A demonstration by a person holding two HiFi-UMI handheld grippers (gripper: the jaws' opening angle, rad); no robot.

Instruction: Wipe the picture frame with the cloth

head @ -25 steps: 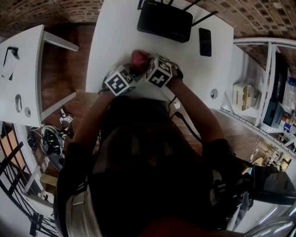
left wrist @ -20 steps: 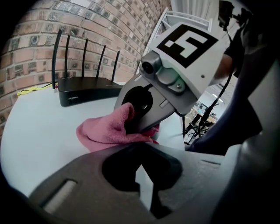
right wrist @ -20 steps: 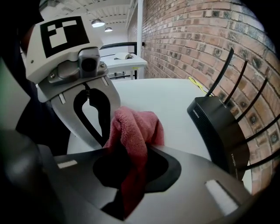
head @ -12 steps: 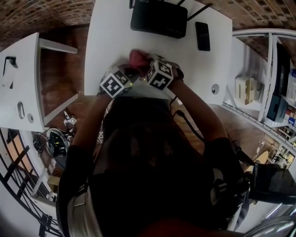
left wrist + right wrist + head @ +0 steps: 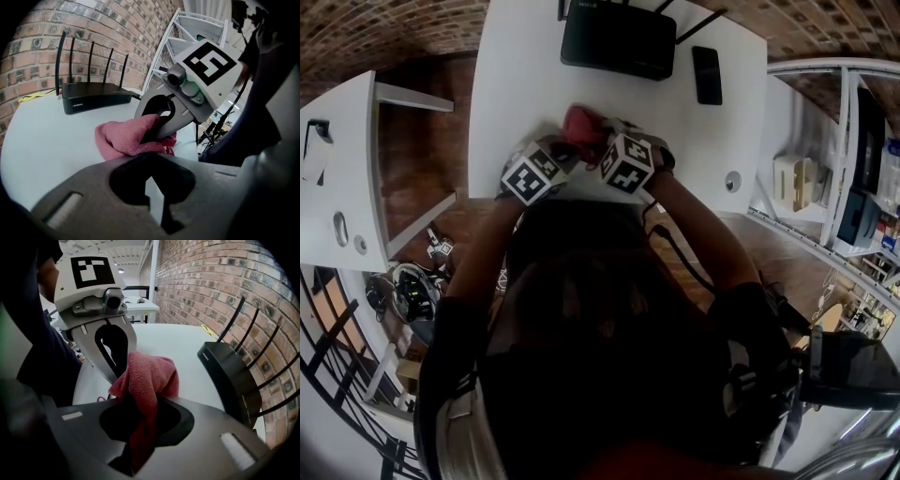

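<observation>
A pink cloth is bunched on the white table near its front edge. My right gripper is shut on the cloth, which hangs down between its jaws. The left gripper view shows that gripper from the side, with the cloth in its grip. My left gripper is shut, right beside the cloth. Only a thin pale sliver shows between its jaws, and I cannot tell what it is. I cannot make out a picture frame in any view. Both marker cubes sit side by side in the head view.
A black router with upright antennas stands at the table's far edge, with a dark phone to its right. A second white table is on the left and white shelving on the right. A brick wall runs behind the router.
</observation>
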